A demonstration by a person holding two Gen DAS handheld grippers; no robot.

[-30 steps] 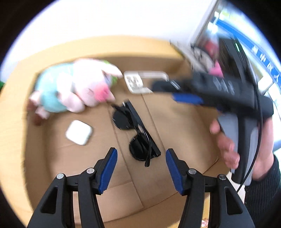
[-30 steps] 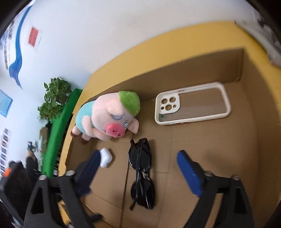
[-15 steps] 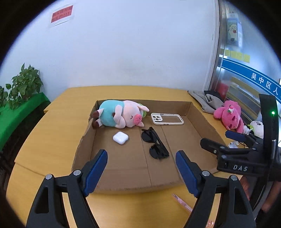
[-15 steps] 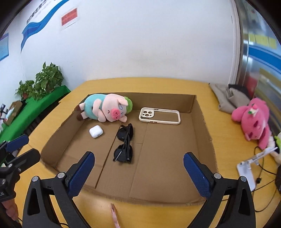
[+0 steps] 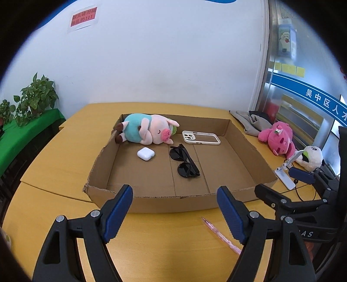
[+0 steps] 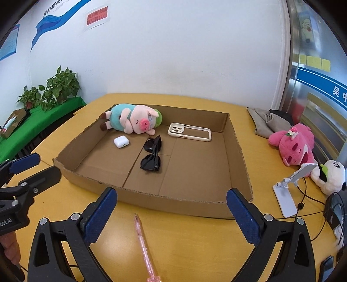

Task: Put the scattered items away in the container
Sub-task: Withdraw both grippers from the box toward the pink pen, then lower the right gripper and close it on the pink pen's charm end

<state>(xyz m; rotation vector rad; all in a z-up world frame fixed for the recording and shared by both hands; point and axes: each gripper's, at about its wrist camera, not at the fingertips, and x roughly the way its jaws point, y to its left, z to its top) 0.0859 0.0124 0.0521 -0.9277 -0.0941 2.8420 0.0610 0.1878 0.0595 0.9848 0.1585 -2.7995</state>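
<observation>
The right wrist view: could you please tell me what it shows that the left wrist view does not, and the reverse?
Only the right wrist view shows the tissue box on the green bench, the blue wall banner, the pen's full length, and the left tool from the side.

Only the left wrist view shows the right tool from the side.

Both show the box holding the pig, earbud case, sunglasses and phone case, plus the pink plush.

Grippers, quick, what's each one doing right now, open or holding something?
Left gripper: open, jaws just widened, nothing between them.
Right gripper: open, holding nothing.
</observation>
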